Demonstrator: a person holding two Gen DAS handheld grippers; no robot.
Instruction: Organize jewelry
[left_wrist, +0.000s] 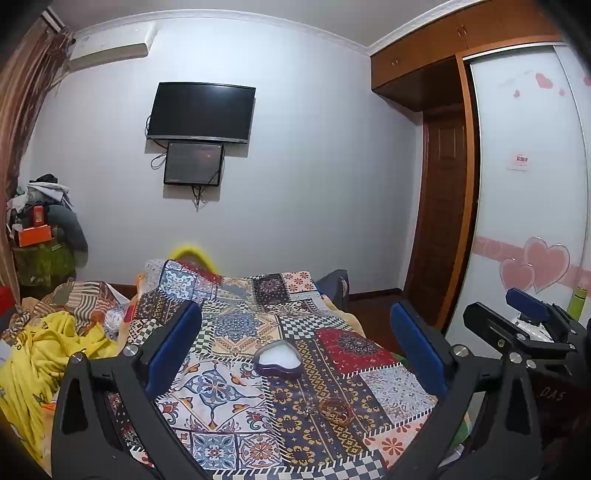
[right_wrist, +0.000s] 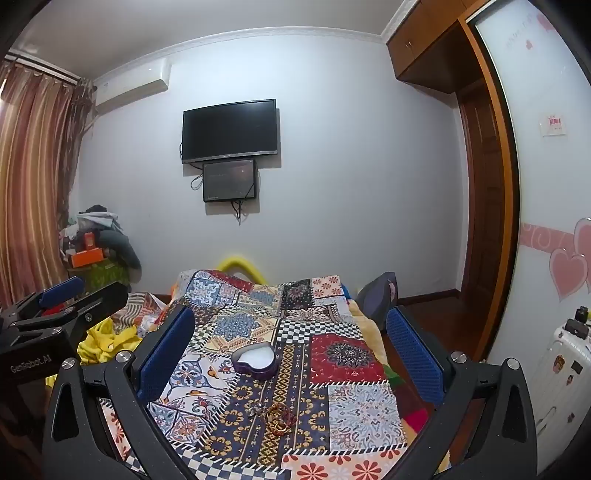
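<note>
A purple heart-shaped jewelry box (left_wrist: 277, 359) with a white lining stands open on the patchwork cloth (left_wrist: 229, 391); it also shows in the right wrist view (right_wrist: 255, 360). A pile of bracelets (left_wrist: 335, 409) and a small silvery piece (left_wrist: 308, 408) lie on the cloth nearer to me; the bracelets (right_wrist: 281, 417) and silvery piece (right_wrist: 256, 409) show in the right wrist view too. My left gripper (left_wrist: 295, 332) is open and empty, held above the cloth. My right gripper (right_wrist: 291, 332) is open and empty beside it; it also shows at the right of the left wrist view (left_wrist: 524, 310).
Yellow fabric (left_wrist: 48, 354) and other bedding lie left of the cloth. A dark bag (right_wrist: 380, 295) sits off the cloth's far right corner. A white suitcase (right_wrist: 561, 373) stands at the right by the wardrobe door (right_wrist: 546, 177). A clutter pile (left_wrist: 40, 229) is at the far left.
</note>
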